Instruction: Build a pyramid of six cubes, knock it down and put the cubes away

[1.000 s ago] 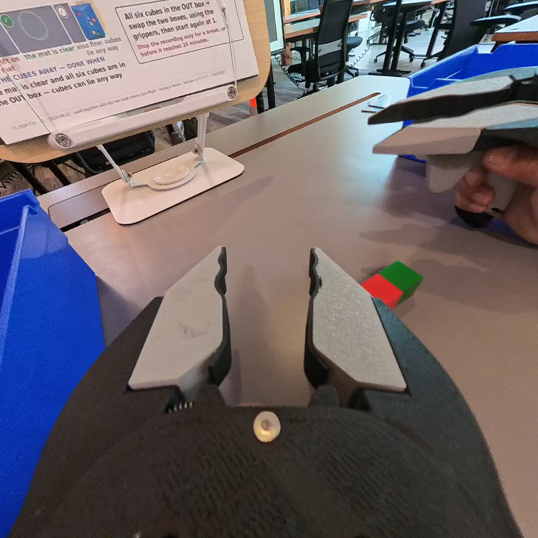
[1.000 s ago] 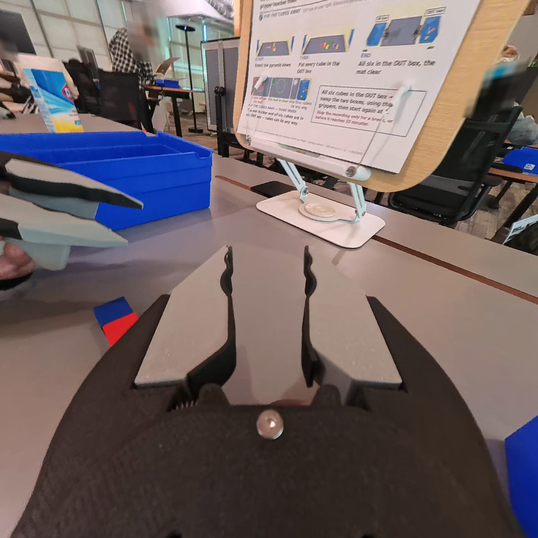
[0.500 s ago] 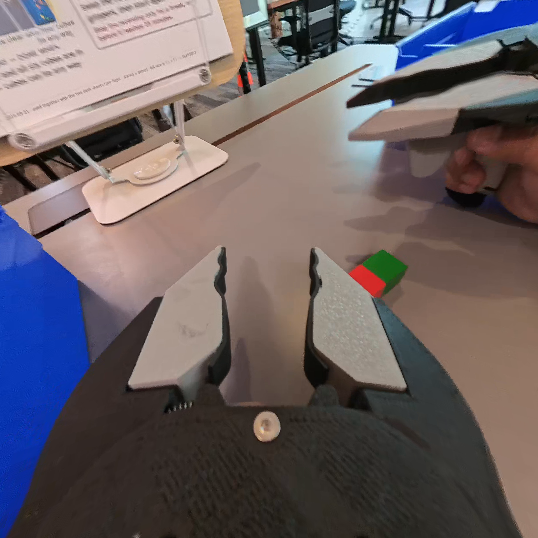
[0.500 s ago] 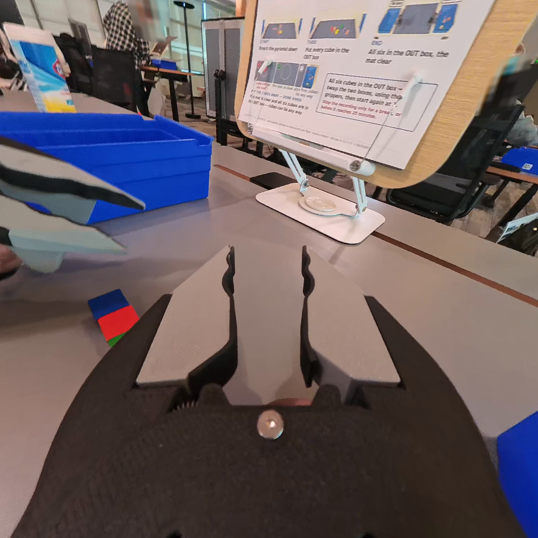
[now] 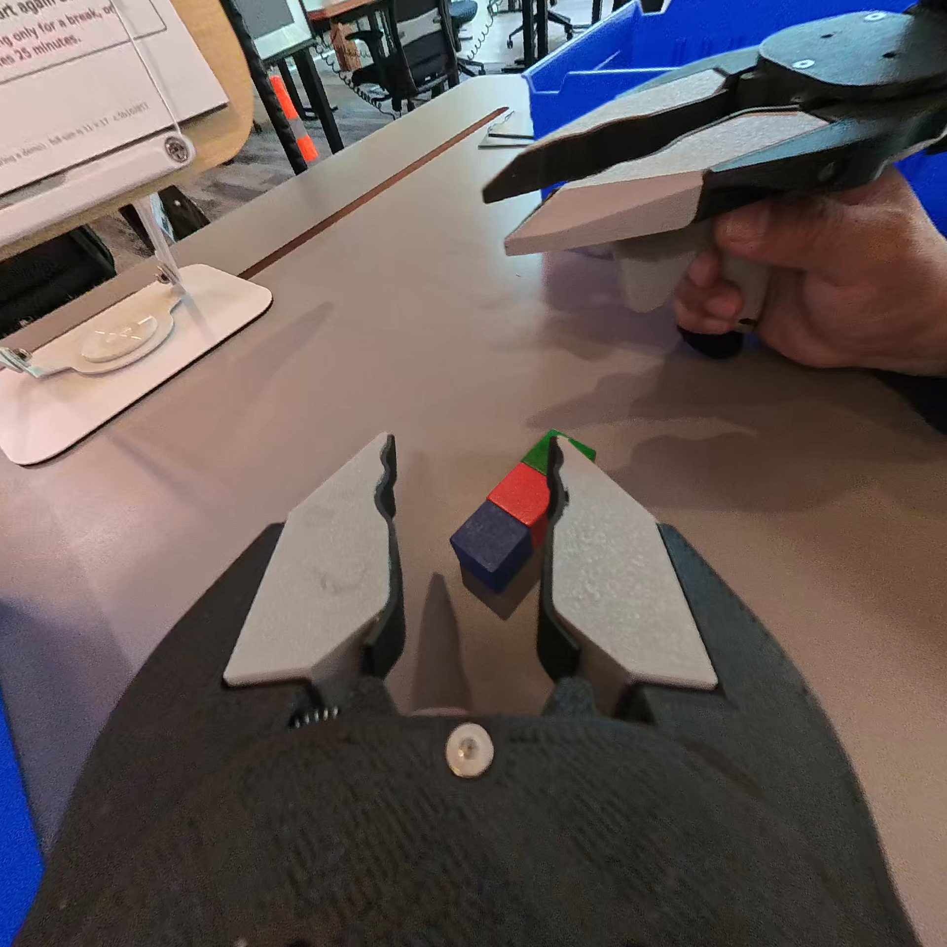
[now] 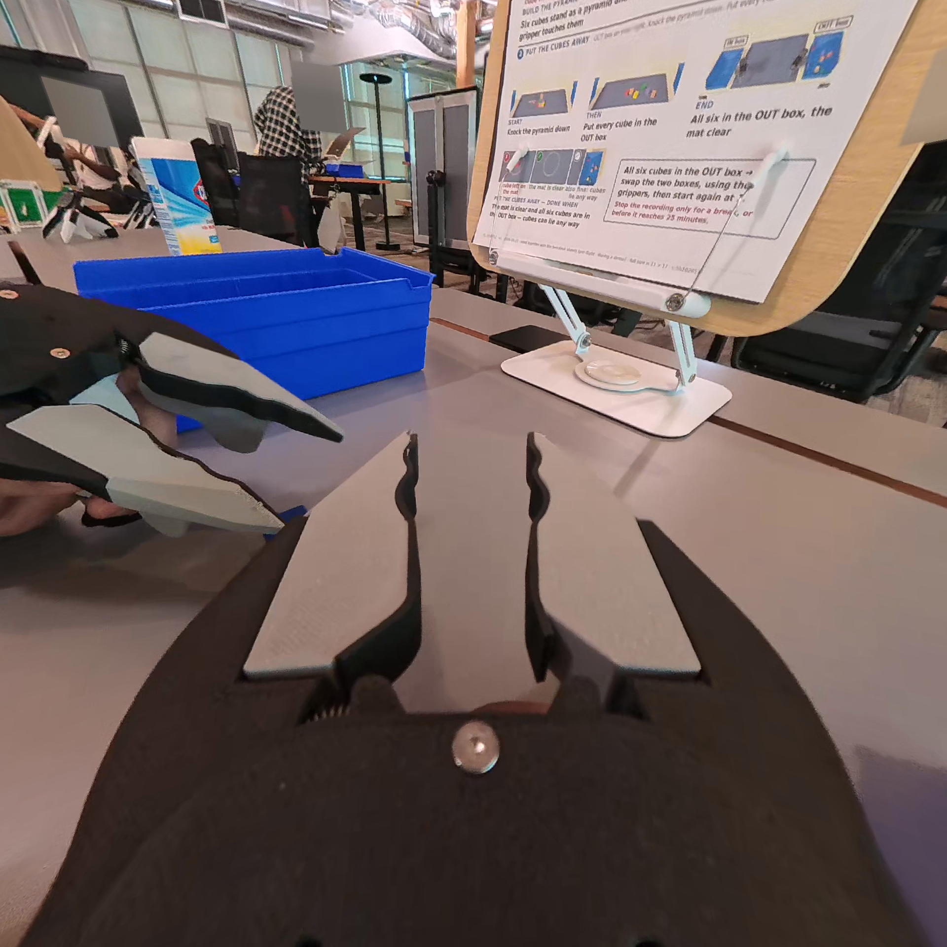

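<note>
Blue, red and green wooden cubes (image 5: 515, 512) sat touching in a row mid-desk, probably the pyramid's bottom layer. The left gripper (image 5: 469, 461) hung over them, jaws wide apart and empty, the blue cube in the gap. The right gripper (image 6: 469, 451) hovered nearby, half-open and empty too. A blue plastic bin (image 6: 287, 317) and a white document stand (image 6: 620, 384) sat toward the far edge, blocking nothing.

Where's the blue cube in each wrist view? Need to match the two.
Left wrist view: blue cube just below centre on the table, between the open left gripper fingers, nearest of a blue-red-green row.
Right wrist view: only a blue sliver at centre-left, under the left gripper's lower finger; probably that cube, cannot confirm.
Shared landmark: the white stand base.
</note>
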{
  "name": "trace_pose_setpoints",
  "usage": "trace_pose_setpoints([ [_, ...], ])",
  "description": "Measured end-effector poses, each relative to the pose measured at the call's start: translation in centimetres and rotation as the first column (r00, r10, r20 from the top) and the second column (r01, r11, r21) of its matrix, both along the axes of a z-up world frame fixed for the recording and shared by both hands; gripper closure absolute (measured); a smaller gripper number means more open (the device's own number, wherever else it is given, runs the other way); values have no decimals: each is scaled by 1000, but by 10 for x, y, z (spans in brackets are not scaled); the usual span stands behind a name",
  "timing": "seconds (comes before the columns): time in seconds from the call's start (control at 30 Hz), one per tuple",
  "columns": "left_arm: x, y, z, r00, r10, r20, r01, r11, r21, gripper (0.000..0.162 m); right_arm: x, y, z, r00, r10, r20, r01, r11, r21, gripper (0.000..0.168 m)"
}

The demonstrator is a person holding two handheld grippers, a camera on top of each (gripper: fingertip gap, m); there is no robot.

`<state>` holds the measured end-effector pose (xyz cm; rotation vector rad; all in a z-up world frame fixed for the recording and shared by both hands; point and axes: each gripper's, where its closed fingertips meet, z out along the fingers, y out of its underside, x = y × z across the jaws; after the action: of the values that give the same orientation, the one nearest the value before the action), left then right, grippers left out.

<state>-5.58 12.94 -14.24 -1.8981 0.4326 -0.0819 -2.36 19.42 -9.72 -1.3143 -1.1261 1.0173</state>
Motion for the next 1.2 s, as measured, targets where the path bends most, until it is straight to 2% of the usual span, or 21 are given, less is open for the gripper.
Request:
trace_pose_setpoints([
  [0.07,-6,1,2,1000,22,5,-22,1000,9,104,2,0,-3,1000,-1,8,1,1000,-31,125],
  [0.23,-22,-3,16,996,85,-2,-84,993,85,104,7,14,4,997,-74,-4,74,997,28,125],
  [0.5,-31,-5,9,989,149,10,-149,985,88,107,7,23,-2,994,-103,25,102,994,35,125],
  [0.6,-36,-5,12,986,163,23,-165,981,98,107,2,27,-1,992,-119,29,116,989,86,126],
  [0.83,-27,-11,28,989,134,71,-142,981,129,102,-14,36,2,987,-155,51,140,964,228,130],
  [0.9,-23,-16,35,986,128,111,-142,980,136,102,-12,38,2,988,-147,49,134,969,209,130],
  [0.97,-26,-25,50,980,144,135,-164,974,154,102,-6,40,6,990,-136,20,130,975,177,130],
  [1.07,-44,-50,104,979,136,152,-170,956,241,113,2,47,7,989,-150,12,147,979,143,129],
  [1.13,-75,-64,137,973,172,154,-208,942,262,123,6,48,9,988,-153,-1,151,979,135,129],
  [1.2,-129,-68,153,945,298,138,-323,917,235,125,7,49,10,987,-162,-8,162,979,126,128],
])
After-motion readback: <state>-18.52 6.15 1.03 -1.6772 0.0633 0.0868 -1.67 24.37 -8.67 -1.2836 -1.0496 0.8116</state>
